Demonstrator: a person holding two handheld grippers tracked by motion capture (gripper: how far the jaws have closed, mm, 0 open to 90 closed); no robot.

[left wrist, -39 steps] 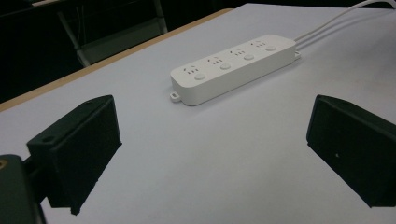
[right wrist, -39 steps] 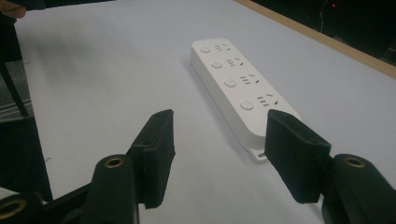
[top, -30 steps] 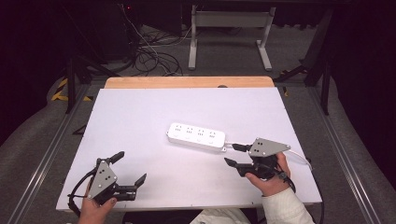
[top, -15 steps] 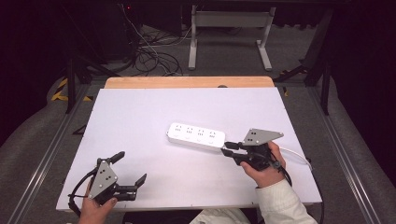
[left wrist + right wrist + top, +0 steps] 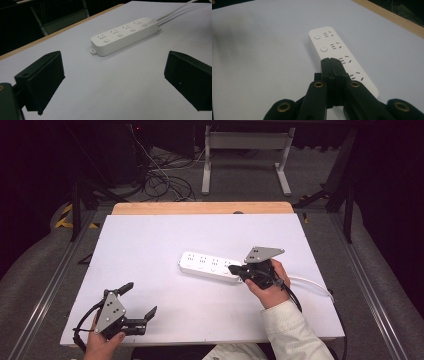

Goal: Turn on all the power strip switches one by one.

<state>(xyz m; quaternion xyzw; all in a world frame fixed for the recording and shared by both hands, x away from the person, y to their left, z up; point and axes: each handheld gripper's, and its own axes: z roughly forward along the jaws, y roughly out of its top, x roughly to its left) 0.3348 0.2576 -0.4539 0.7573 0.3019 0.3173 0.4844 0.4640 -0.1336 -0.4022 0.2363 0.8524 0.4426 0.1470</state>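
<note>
A white power strip [image 5: 209, 266] lies near the middle of the white table, its white cable [image 5: 312, 284] running off to the right. It has several sockets, each with a round button [image 5: 324, 49]. My right gripper [image 5: 235, 269] is shut with nothing in it, its closed tips [image 5: 331, 60] resting over the strip's top near its third button. My left gripper [image 5: 141, 301] stands open near the table's front left corner, well short of the power strip [image 5: 125, 35], with nothing between its jaws.
The white table top [image 5: 150, 250] has a wooden far edge [image 5: 200, 208]. Beyond it lie floor cables [image 5: 165, 175] and a grey stand frame [image 5: 245, 155]. Metal rails [image 5: 45, 285] run along both sides of the table.
My right gripper has moved left from beside the strip's cable end onto its top and has gone from slightly apart to shut. The left gripper has stayed still.
</note>
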